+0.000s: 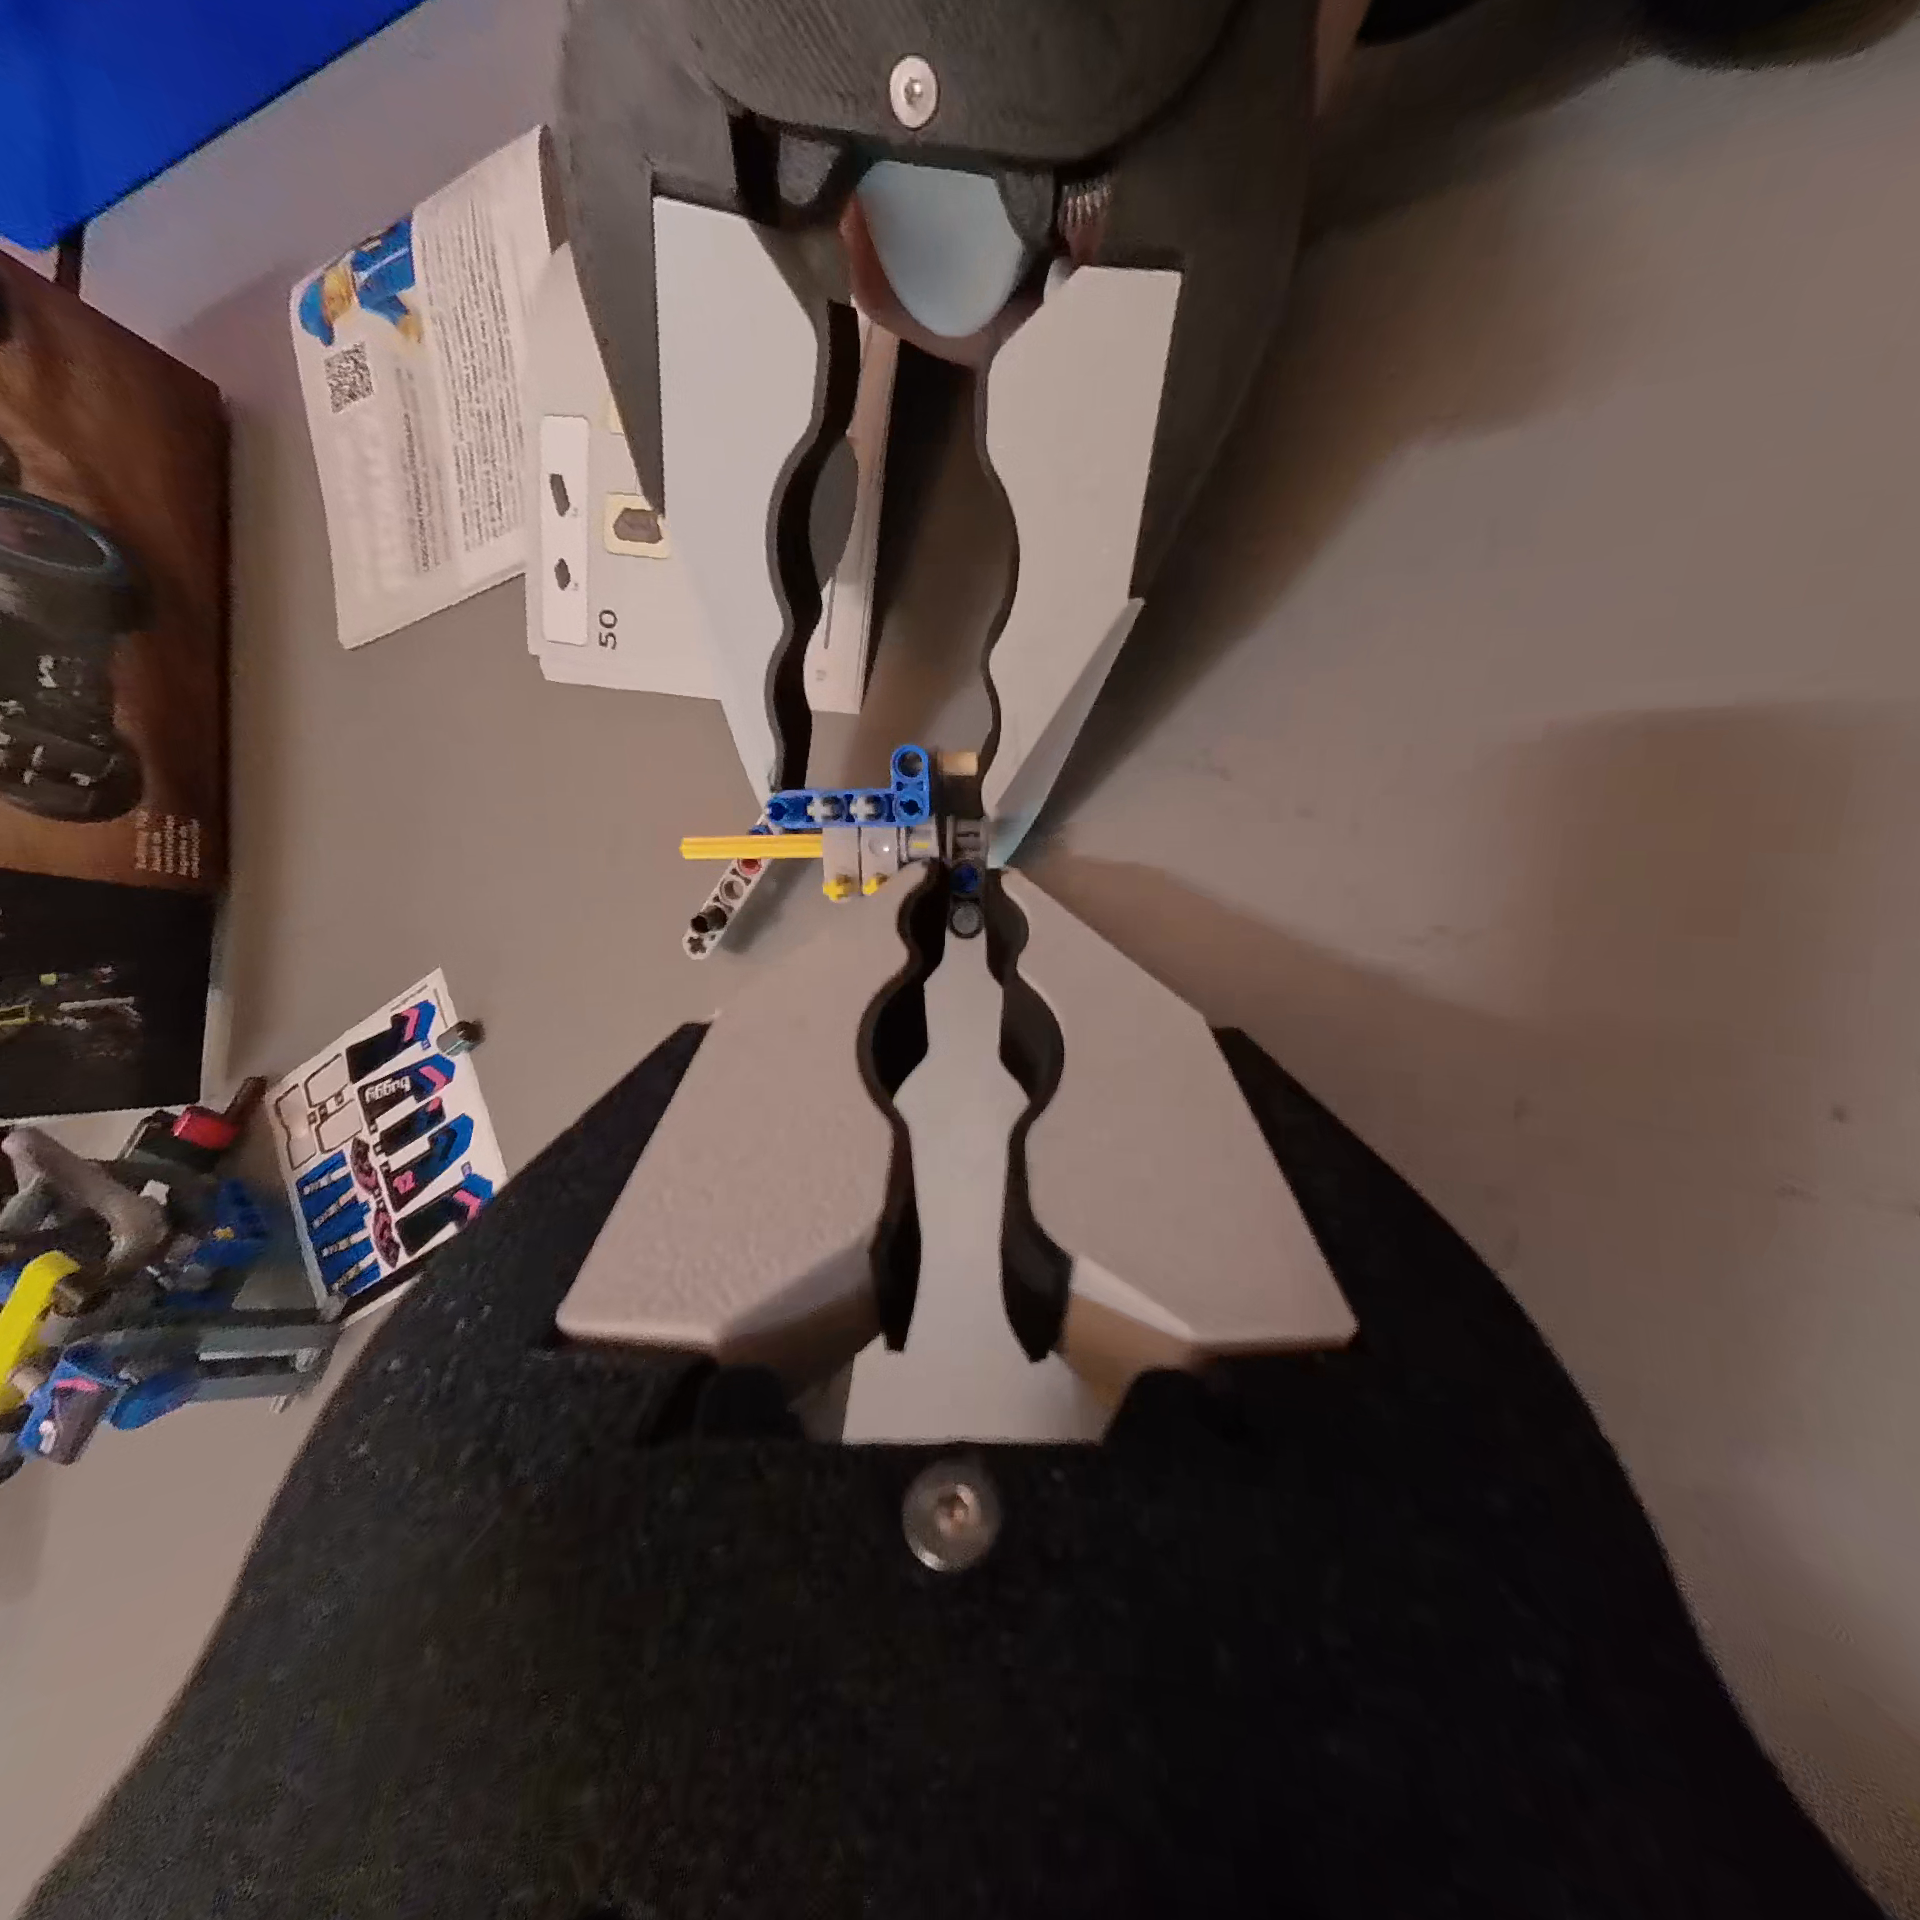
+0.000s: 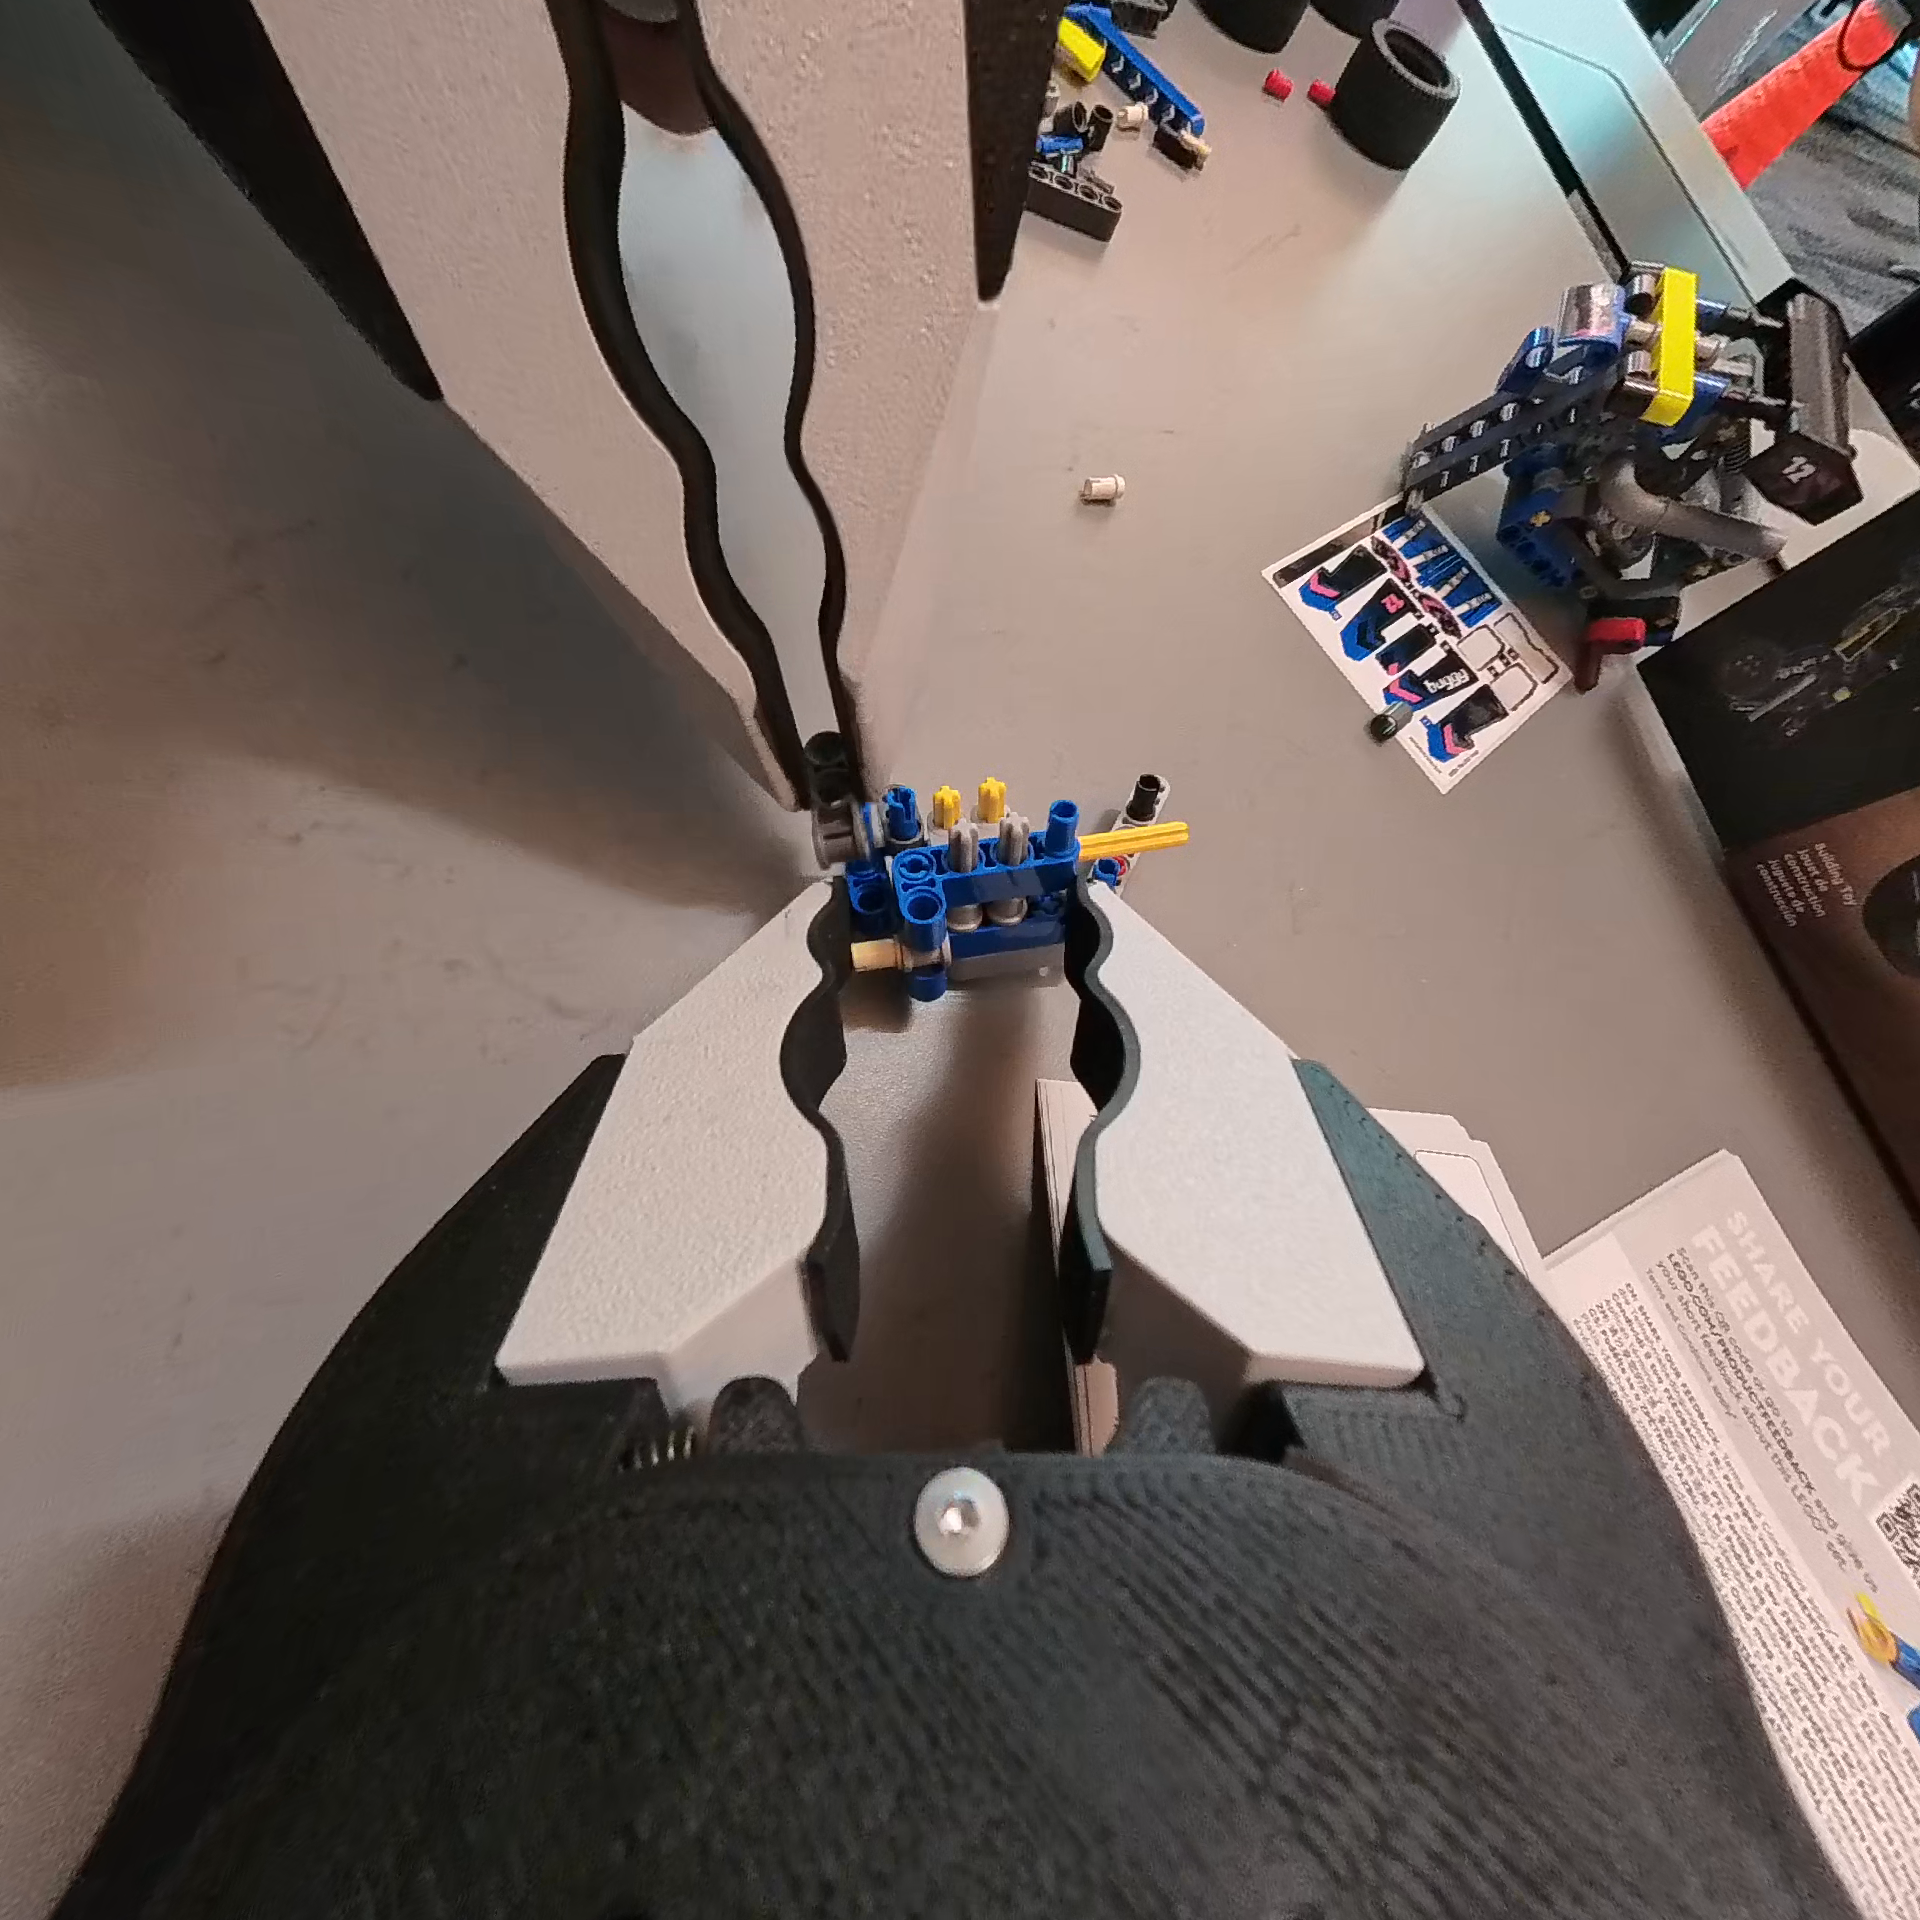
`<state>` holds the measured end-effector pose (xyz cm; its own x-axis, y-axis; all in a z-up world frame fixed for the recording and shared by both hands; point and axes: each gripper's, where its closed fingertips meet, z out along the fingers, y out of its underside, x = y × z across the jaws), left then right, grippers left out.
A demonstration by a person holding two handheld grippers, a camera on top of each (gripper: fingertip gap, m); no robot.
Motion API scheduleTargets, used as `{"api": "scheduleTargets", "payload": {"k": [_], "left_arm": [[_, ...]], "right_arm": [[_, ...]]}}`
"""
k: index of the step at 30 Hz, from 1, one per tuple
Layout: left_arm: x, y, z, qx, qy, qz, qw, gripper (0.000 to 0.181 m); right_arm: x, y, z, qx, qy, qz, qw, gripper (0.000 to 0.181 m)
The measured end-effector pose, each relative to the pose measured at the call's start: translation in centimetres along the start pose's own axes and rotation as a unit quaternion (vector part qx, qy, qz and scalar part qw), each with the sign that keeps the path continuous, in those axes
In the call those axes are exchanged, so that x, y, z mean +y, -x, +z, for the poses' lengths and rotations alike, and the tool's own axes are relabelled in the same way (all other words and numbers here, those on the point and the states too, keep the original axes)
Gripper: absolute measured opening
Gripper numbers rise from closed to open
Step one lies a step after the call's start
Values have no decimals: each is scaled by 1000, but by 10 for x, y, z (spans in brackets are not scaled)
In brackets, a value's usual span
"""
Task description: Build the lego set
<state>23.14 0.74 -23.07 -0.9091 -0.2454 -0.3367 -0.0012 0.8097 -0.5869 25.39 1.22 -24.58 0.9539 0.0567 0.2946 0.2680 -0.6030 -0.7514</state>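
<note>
Blue-and-grey sub-assembly [image 2: 961,904] is where I'm at right now, held up over the table between both tools. My right gripper [image 2: 961,940] has its tongs clamped on the blue beam block from the near side, and my left gripper [image 1: 961,894] is pressed together on a small grey and black connector at the sub-assembly's end. A yellow axle [image 2: 1132,840] sticks out the far side.

Progress-wise I'd say we're well in but not finished. A bigger chunk of the buggy [image 2: 1662,436] already sits built at the far right, with a yellow piece on top. Loose beams and pins [image 2: 1112,114] and a black tyre [image 2: 1397,88] wait at the far end, and the sticker sheet [image 2: 1418,634] looks mostly unused, though it's too small for me to be sure.

Surface is a plain grey table [image 2: 1091,665], slightly scuffed. An instruction booklet [image 1: 613,561] and a leaflet [image 1: 416,416] lie open on it, the dark set box [image 1: 104,623] at the left edge, something bright blue [image 1: 156,94] beyond.
</note>
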Motion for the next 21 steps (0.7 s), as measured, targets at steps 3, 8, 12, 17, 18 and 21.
{"api": "scheduleTargets", "payload": {"k": [3, 8, 12, 17, 18, 21], "left_arm": [[0, 0, 1, -5, 0, -3, 1000, 4], [0, 2, 0, -16, -13, -4, 1000, 4], [3, 4, -3, -10, -38, -20, 999, 4], [2, 1, -1, -7, -50, -21, 999, 4], [2, 1, -1, -7, -53, -24, 998, 4], [2, 1, 0, -7, -62, -30, 998, 4]], "right_arm": [[0, 0, 0, 0, 1, 1, 1000, 40], [0, 1, 0, -2, -1, -2, 1000, 40], [0, 1, 0, -3, -1, -3, 1000, 40], [0, 1, 0, -4, -1, -2, 1000, 40], [0, 1, 0, -4, -1, -1, 1000, 40], [0, 1, 0, -4, -1, -1, 1000, 40]]}}
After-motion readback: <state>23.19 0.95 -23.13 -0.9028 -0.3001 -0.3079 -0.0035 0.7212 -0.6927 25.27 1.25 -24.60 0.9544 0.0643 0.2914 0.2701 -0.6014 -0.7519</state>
